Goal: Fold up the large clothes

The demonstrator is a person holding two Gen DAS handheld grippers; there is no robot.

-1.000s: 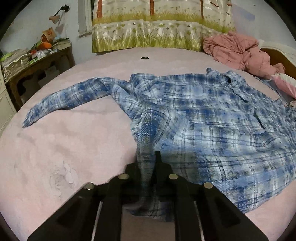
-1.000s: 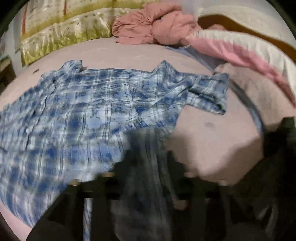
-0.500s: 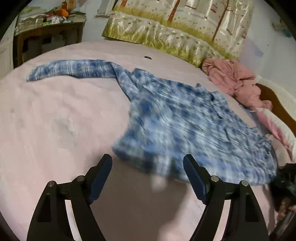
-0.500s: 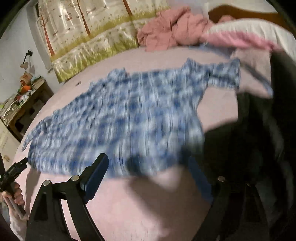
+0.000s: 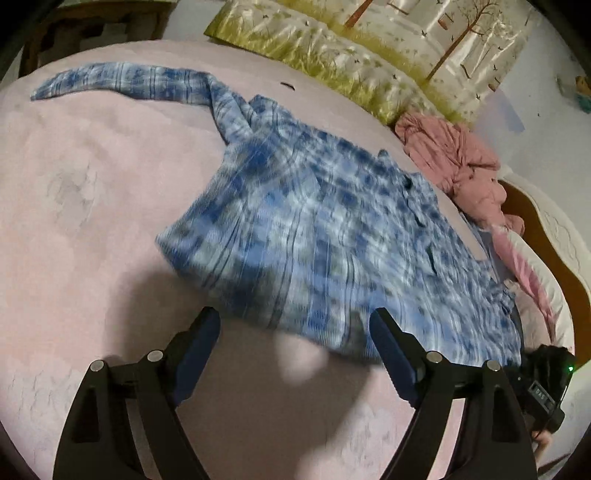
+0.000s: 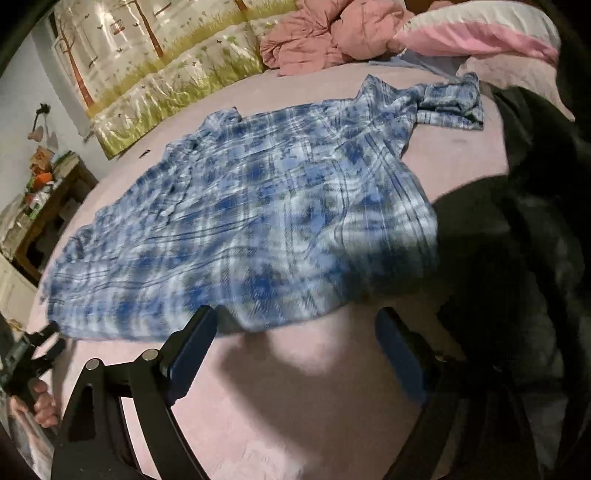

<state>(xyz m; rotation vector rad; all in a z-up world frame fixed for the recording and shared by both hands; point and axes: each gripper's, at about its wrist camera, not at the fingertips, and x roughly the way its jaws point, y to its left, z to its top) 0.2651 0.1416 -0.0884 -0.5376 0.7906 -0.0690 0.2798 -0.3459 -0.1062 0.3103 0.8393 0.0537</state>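
A blue-and-white plaid shirt point(image 5: 314, 221) point(image 6: 240, 221) lies spread flat on the pink bed cover point(image 5: 92, 166) point(image 6: 314, 406). One long sleeve point(image 5: 122, 81) stretches out to the far left; the other sleeve point(image 6: 450, 103) lies bunched at the far right. My left gripper point(image 5: 293, 317) hovers just in front of the shirt's near hem, its jaws still opening, with no cloth pinched between the pads. My right gripper point(image 6: 295, 314) stands open at the hem's other end, also holding nothing. The picture of the shirt is blurred in both views.
A crumpled pink garment point(image 5: 454, 162) point(image 6: 325, 33) lies at the head of the bed by a tree-print quilt point(image 5: 369, 55) point(image 6: 166, 66). A pink-and-white pillow point(image 6: 480, 33) sits far right. A cluttered wooden side table point(image 6: 48, 199) stands left. Dark clothing of the person point(image 6: 535, 240) fills the right.
Both grippers were shut on the shirt's near hem; both have opened and let it drop flat onto the bed. Both have drawn back and rolled.
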